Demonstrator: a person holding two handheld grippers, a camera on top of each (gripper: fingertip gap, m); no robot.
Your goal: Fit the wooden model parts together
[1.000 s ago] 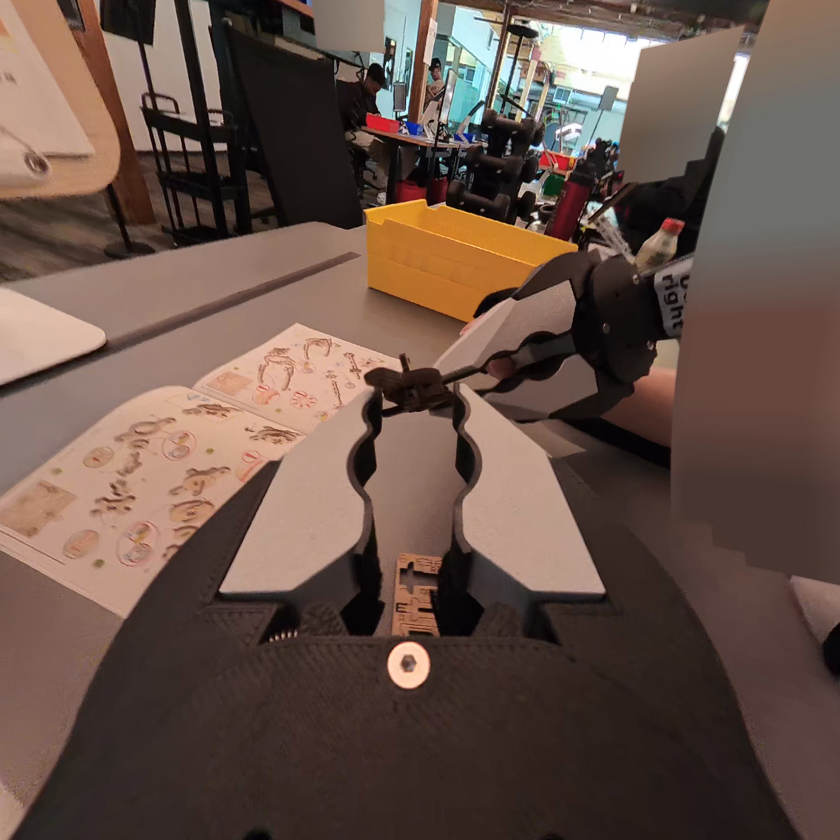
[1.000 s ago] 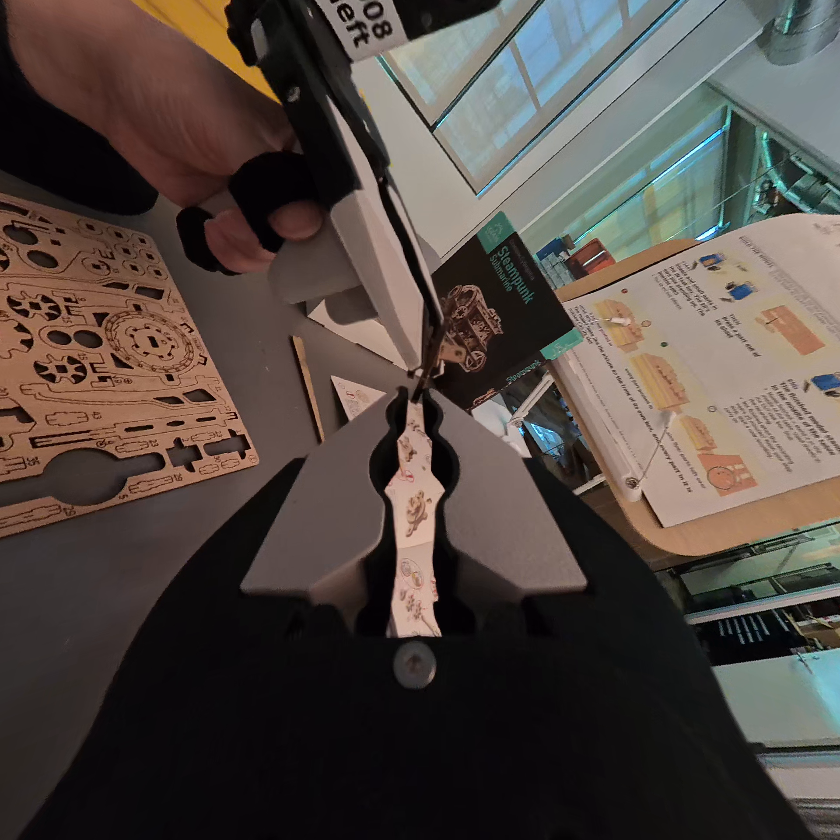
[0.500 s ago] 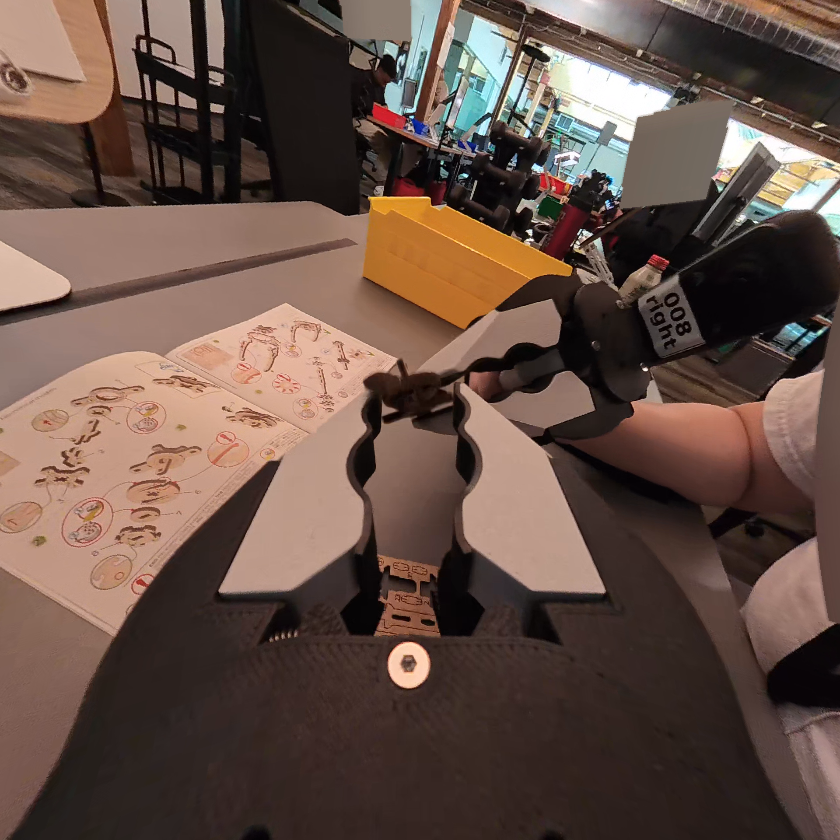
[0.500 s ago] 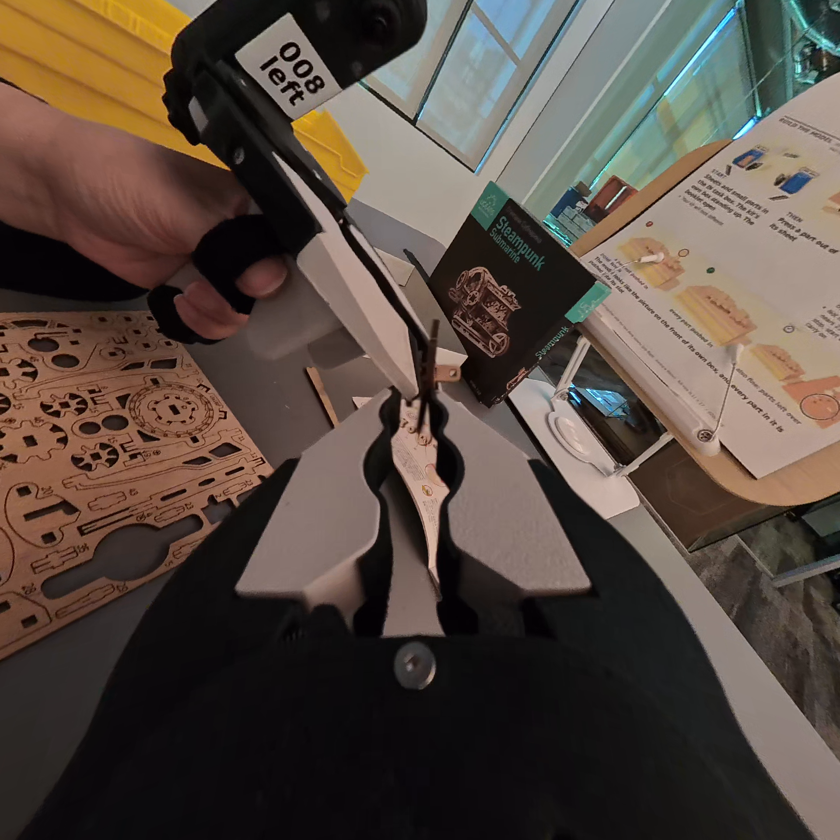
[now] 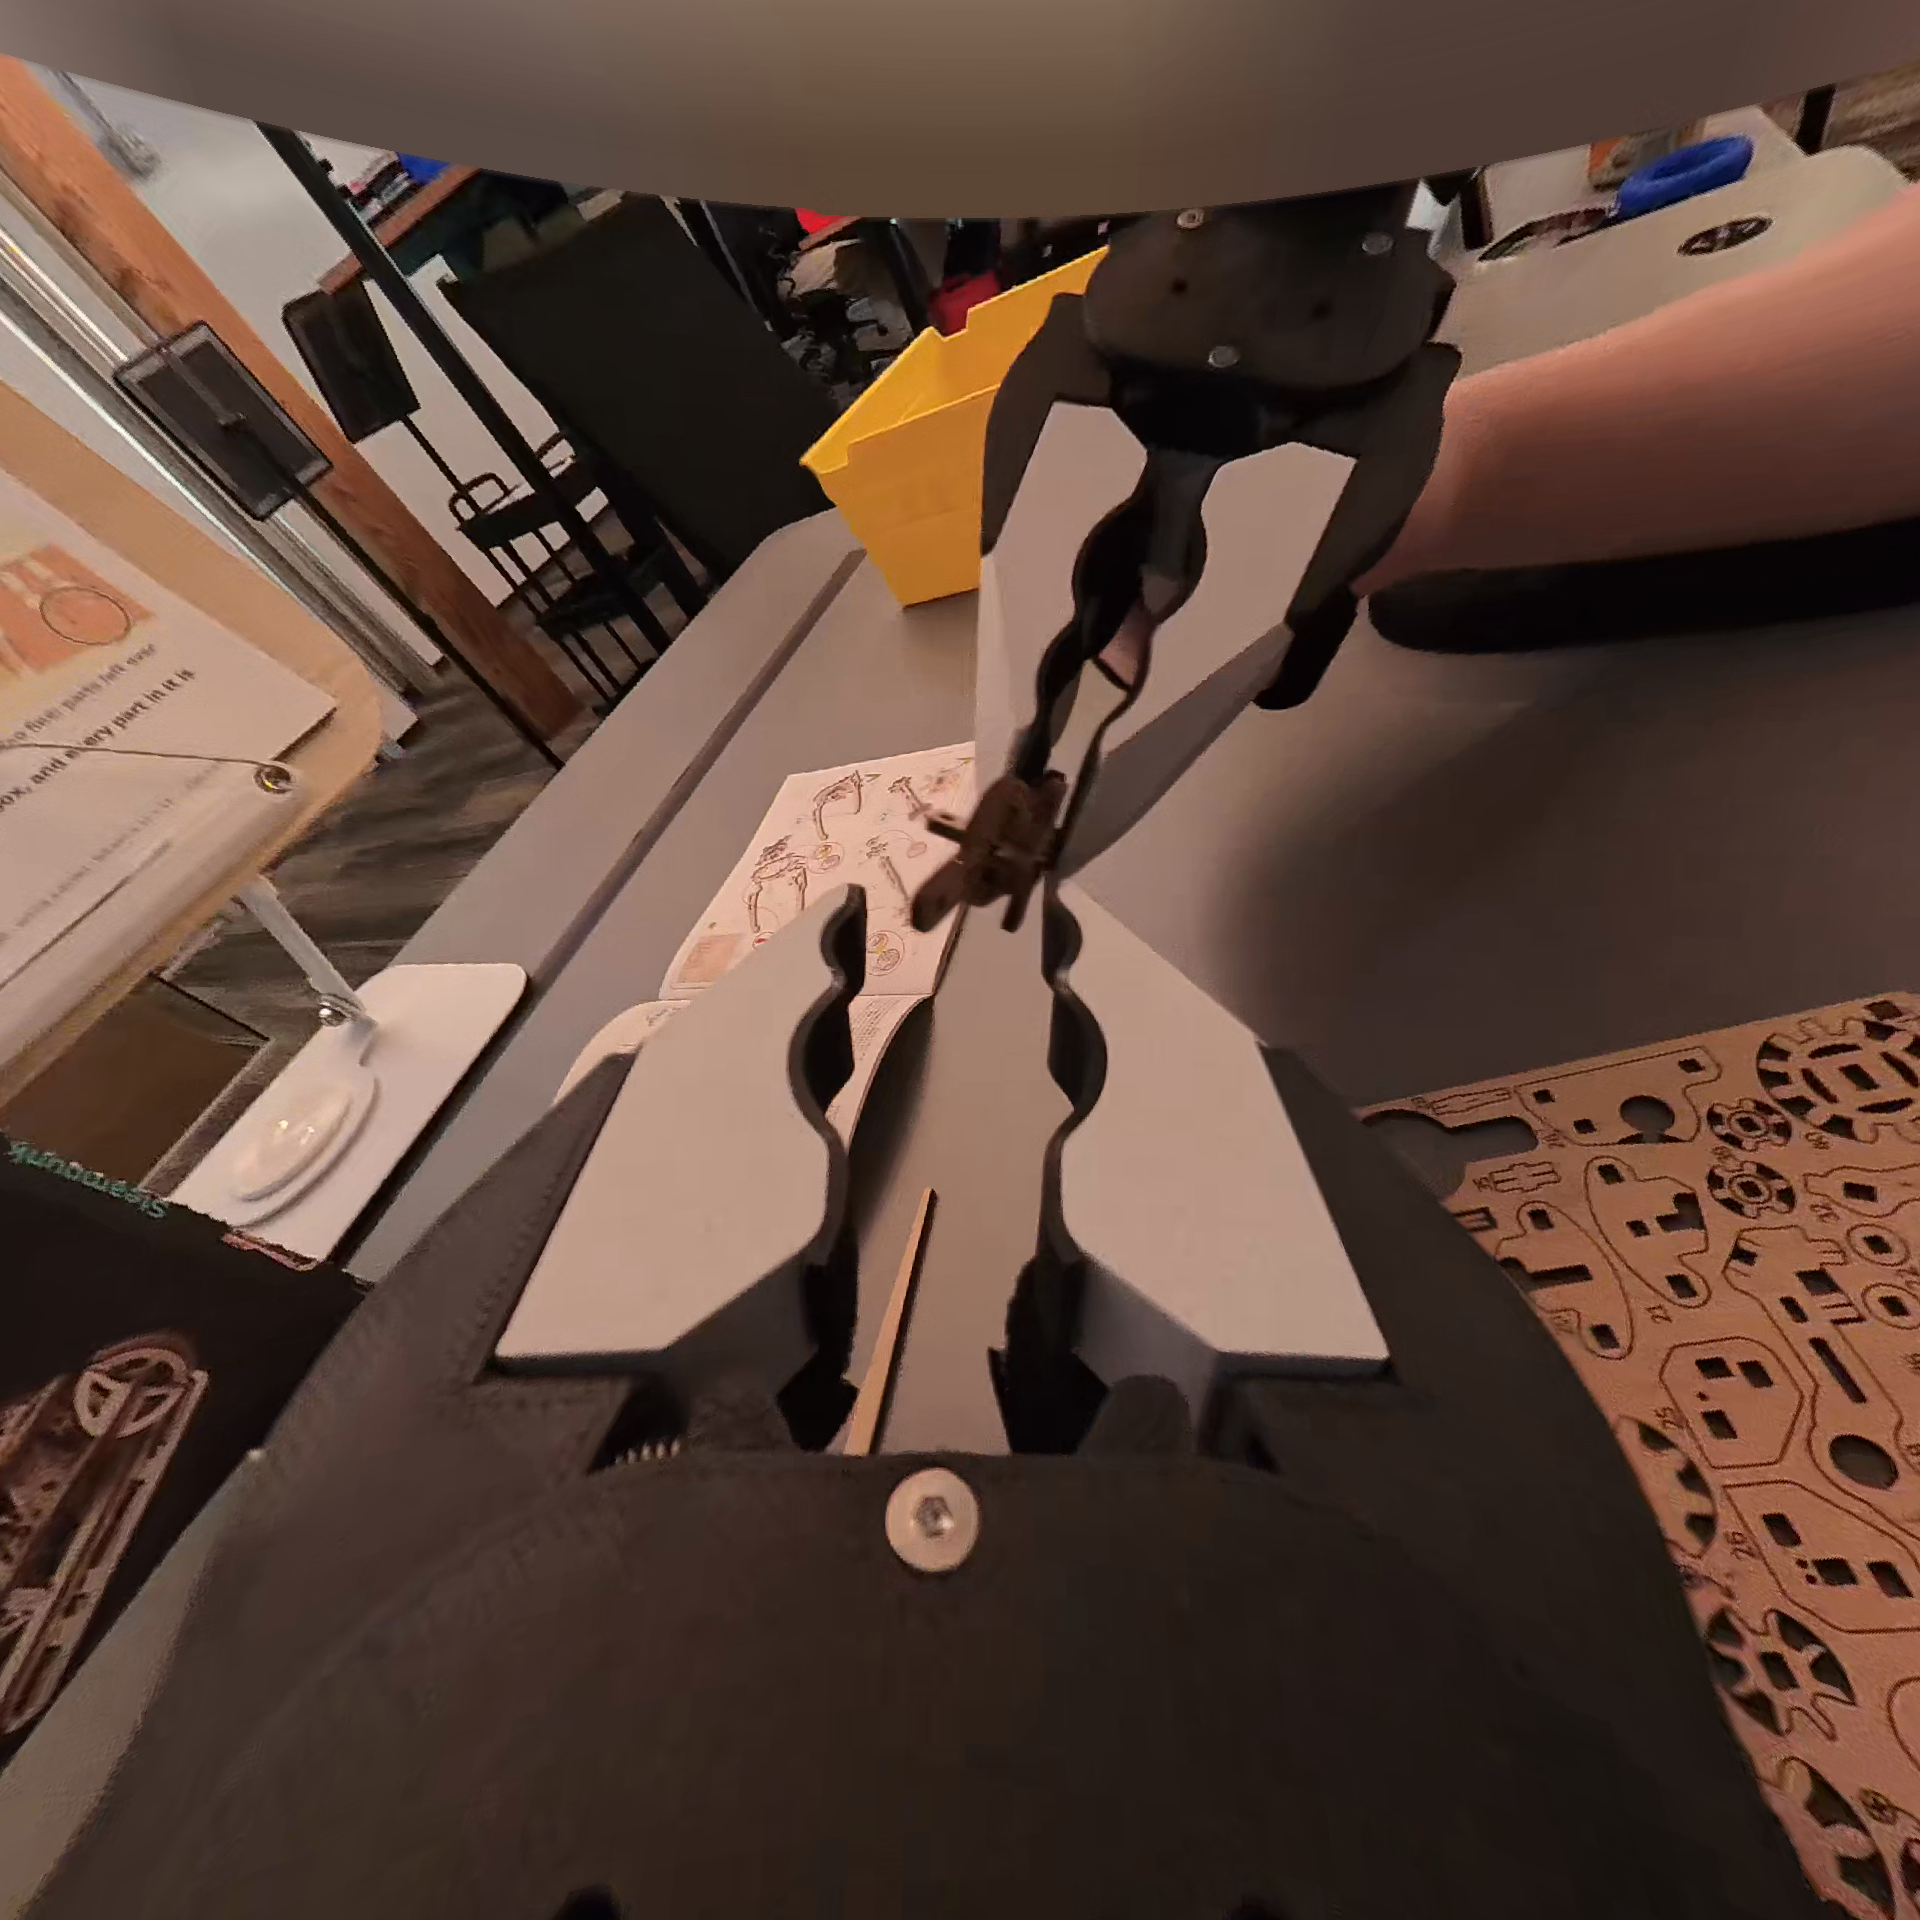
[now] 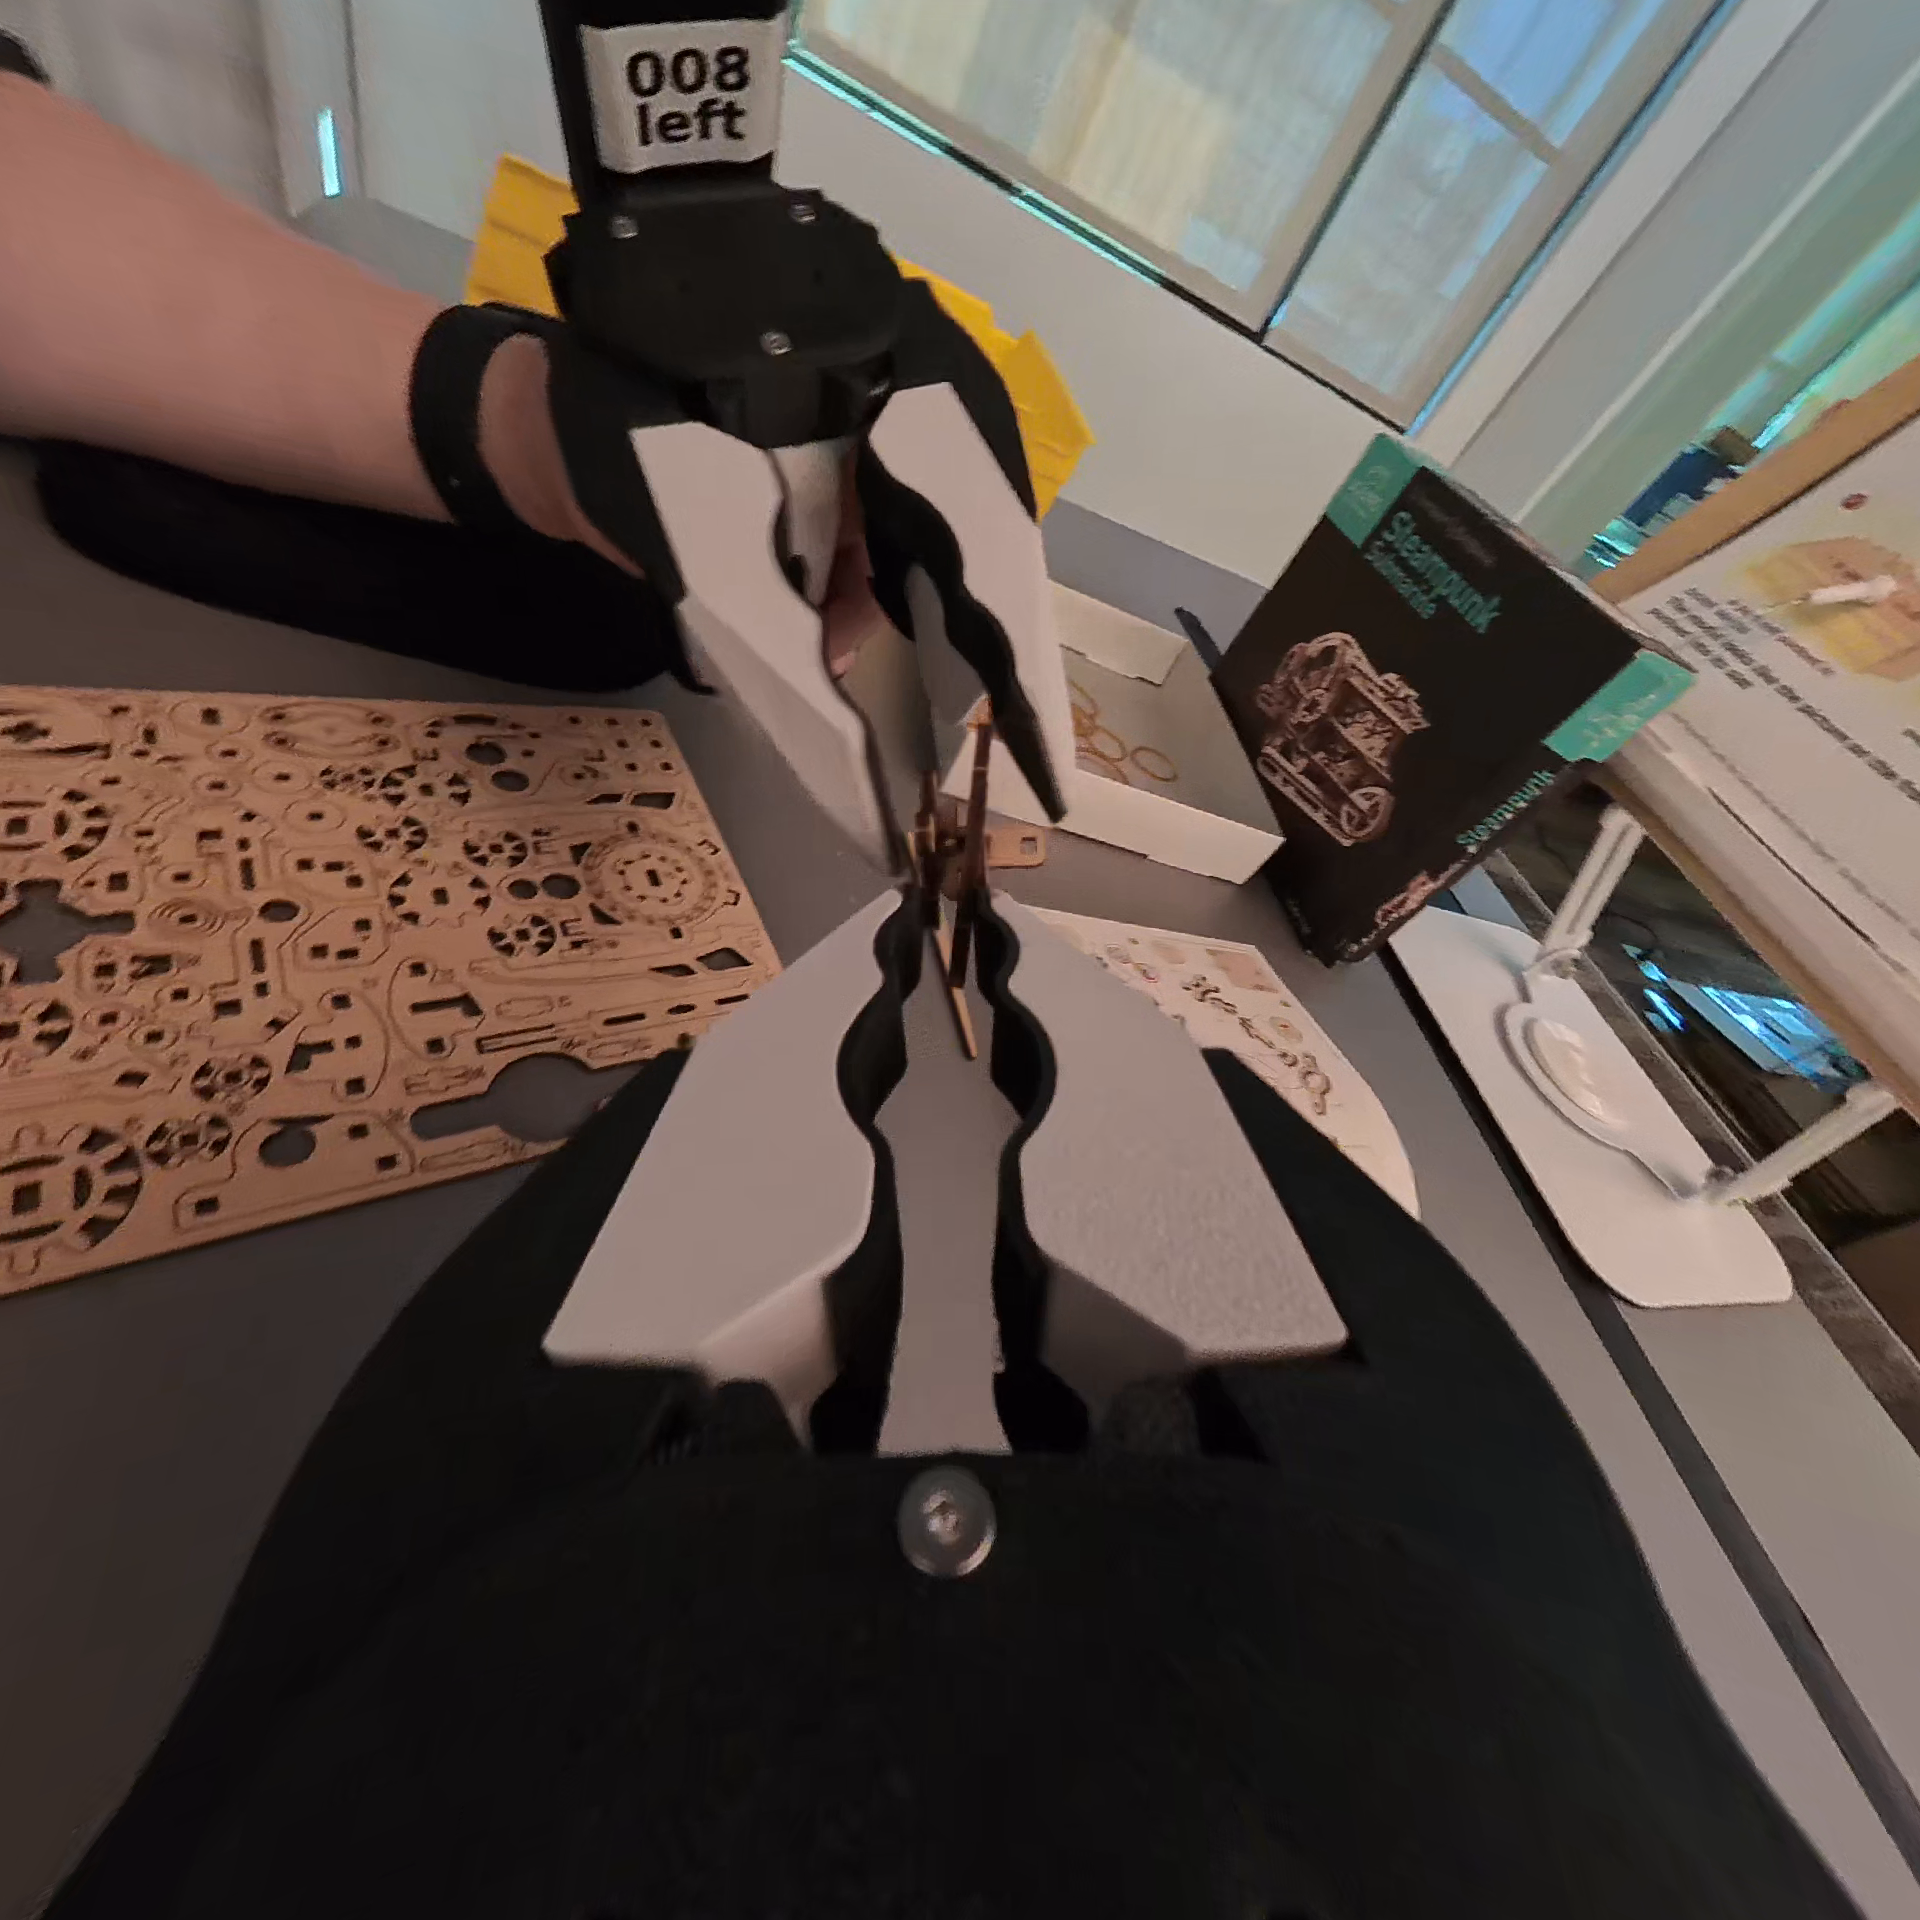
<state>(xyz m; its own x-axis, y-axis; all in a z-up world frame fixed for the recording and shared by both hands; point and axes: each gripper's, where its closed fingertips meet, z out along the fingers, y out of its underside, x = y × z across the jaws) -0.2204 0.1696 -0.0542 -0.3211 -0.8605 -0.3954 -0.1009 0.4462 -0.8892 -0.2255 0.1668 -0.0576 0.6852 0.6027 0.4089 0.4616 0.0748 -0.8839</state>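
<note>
A small dark wooden assembly [image 5: 987,852] hangs in the air between the two grippers, which face each other tip to tip. My left gripper [image 5: 951,914] has its jaws set apart at the assembly's width and appears to grip it at the tips. It also shows in the right wrist view [image 6: 966,842], coming down from above. My right gripper [image 6: 951,914] is shut narrowly on a thin wooden part [image 6: 961,987] of the same assembly. It also shows in the left wrist view [image 5: 1039,821]. A laser-cut wooden parts sheet [image 5: 1714,1299] lies flat on the grey table and shows in the right wrist view too [image 6: 312,935].
An open instruction booklet [image 5: 831,862] lies under the grippers. A yellow bin [image 5: 914,468] stands behind. A black box [image 6: 1403,707], a white tray with rubber bands [image 6: 1132,790], a white stand base [image 6: 1610,1143] and an instruction board [image 6: 1818,623] line the table edge. A thin wooden stick [image 5: 894,1320] lies on the table. Only a small space, under 4 cm, lies between the two pairs of fingers.
Both grippers have swung round with the assembly between them. The right gripper, formerly coming in from the side, now meets the left head-on. Jaw widths look unchanged.
</note>
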